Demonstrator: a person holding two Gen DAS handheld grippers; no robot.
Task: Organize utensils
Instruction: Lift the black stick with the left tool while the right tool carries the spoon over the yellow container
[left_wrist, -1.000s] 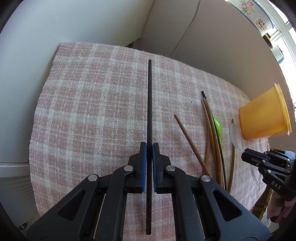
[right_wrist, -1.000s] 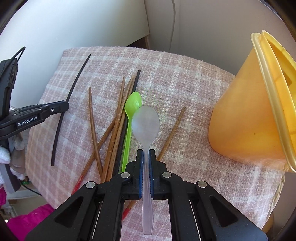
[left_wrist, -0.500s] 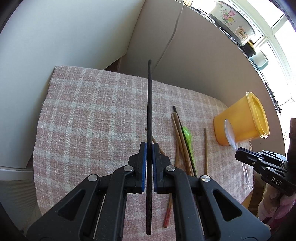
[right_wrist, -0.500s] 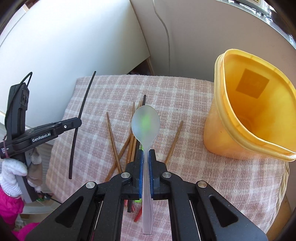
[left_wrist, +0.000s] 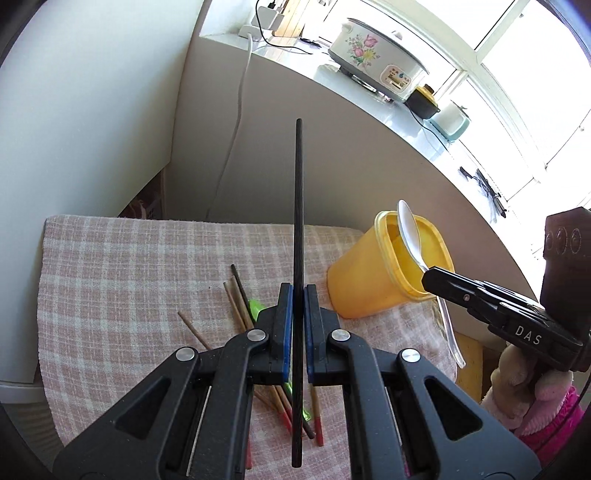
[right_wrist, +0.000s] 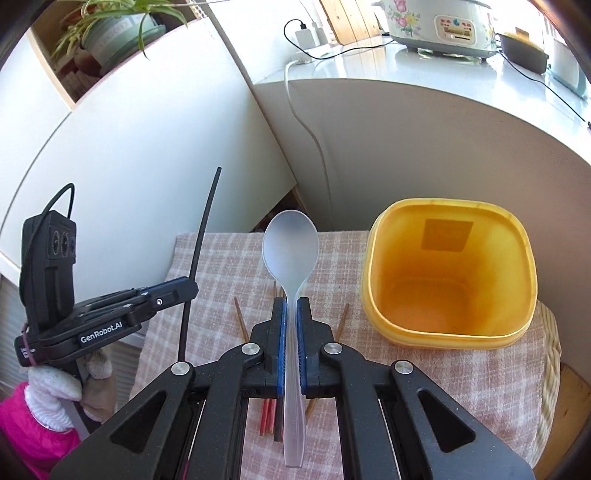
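My left gripper (left_wrist: 298, 291) is shut on a black chopstick (left_wrist: 298, 206) and holds it upright, high above the checked cloth (left_wrist: 122, 277). It also shows in the right wrist view (right_wrist: 199, 236). My right gripper (right_wrist: 291, 306) is shut on the handle of a translucent white spoon (right_wrist: 290, 247), raised left of the empty yellow cup (right_wrist: 450, 273). In the left wrist view the spoon bowl (left_wrist: 408, 229) hangs over the yellow cup's rim (left_wrist: 384, 251). Brown chopsticks (left_wrist: 236, 314) and a green spoon (left_wrist: 255, 307) lie on the cloth beneath the grippers.
A white wall panel stands left of the cloth and a beige counter wall behind it, with a white cable (left_wrist: 236, 110) hanging down. A rice cooker (left_wrist: 376, 66) sits on the counter above. A wooden stool edge (right_wrist: 569, 398) shows at the right.
Both grippers have risen well above the table with their utensils. The spoon has moved toward the yellow cup, which now shows its open mouth.
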